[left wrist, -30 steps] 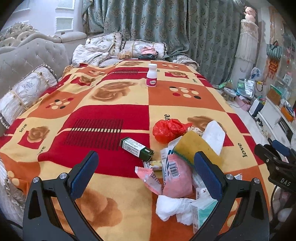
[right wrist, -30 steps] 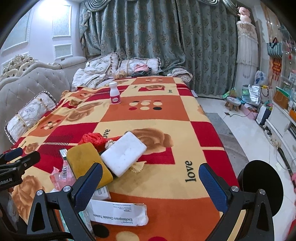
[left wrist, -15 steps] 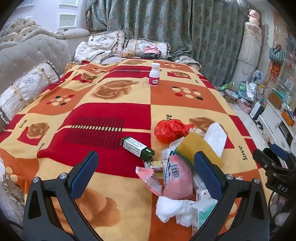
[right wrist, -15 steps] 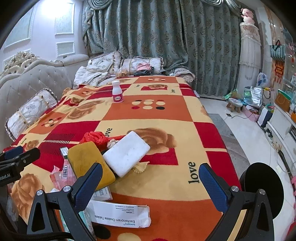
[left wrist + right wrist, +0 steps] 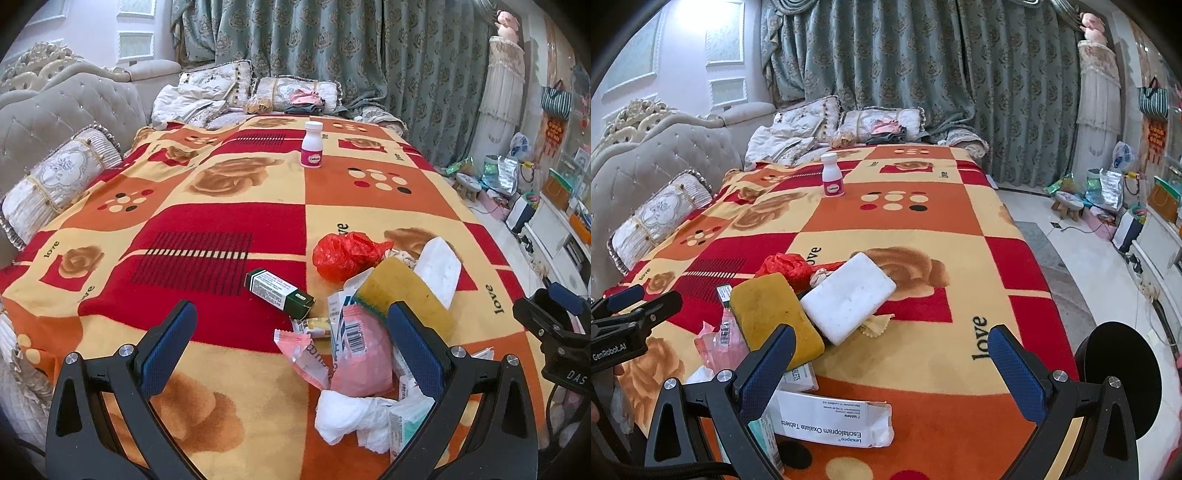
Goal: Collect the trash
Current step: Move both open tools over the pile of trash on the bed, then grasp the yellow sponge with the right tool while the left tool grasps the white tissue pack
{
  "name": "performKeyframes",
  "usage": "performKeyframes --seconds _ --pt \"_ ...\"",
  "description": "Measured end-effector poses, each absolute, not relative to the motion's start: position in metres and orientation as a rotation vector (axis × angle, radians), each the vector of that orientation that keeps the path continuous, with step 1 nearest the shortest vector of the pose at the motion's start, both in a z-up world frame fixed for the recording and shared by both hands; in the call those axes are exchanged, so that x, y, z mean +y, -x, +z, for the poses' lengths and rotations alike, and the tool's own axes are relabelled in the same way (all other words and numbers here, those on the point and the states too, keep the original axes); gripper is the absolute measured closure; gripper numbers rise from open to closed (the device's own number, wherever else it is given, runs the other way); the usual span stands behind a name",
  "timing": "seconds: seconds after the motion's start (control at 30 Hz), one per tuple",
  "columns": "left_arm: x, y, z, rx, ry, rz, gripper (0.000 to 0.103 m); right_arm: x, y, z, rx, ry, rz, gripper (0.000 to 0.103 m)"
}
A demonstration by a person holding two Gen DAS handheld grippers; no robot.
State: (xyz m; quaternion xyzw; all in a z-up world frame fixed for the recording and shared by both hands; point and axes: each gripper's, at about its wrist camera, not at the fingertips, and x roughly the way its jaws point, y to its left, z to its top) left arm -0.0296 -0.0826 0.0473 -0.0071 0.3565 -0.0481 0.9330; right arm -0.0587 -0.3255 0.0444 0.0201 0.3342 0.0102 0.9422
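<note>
From the left wrist camera, the left gripper (image 5: 291,345) hangs low over the near edge of a bed spread with a patchwork blanket (image 5: 221,206), its jaws wide apart and holding nothing. The trash lies in a loose heap on the near right of the blanket. A crumpled red plastic bag (image 5: 345,254) sits at the far side of the heap, and a dark green carton (image 5: 279,288) lies on its side just left of it, apart from the rest. Nearer come a yellow sponge (image 5: 404,293) with a white foam block (image 5: 439,266) leaning against its far right side, a pink packet (image 5: 360,354) bearing a barcode, a torn pink wrapper (image 5: 304,356) and a wad of white tissue (image 5: 351,419) nearest the camera. A white bottle (image 5: 312,144) with a pink label stands upright far up the bed, well apart from the heap. The right gripper (image 5: 557,328) shows at the right edge.

From the right wrist camera, the right gripper (image 5: 890,373) also has its jaws wide apart and empty, over the near end of the bed. The yellow sponge (image 5: 772,310) and white foam block (image 5: 847,297) touch, left of centre, with the red plastic bag (image 5: 786,266) behind them. A flattened white tablet carton (image 5: 831,422) lies nearest, between the jaws. The white bottle (image 5: 833,181) stands far off. The left gripper (image 5: 624,317) shows at the left edge.
</note>
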Motion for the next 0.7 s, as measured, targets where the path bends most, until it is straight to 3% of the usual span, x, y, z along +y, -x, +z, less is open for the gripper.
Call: performKeyframes --seconds 0.7 --pt "-0.077 0.025 0.034 0.761 0.013 -0.085 0.001 -0.315 0.052 0.036 0.72 -0.016 0.108 0.0"
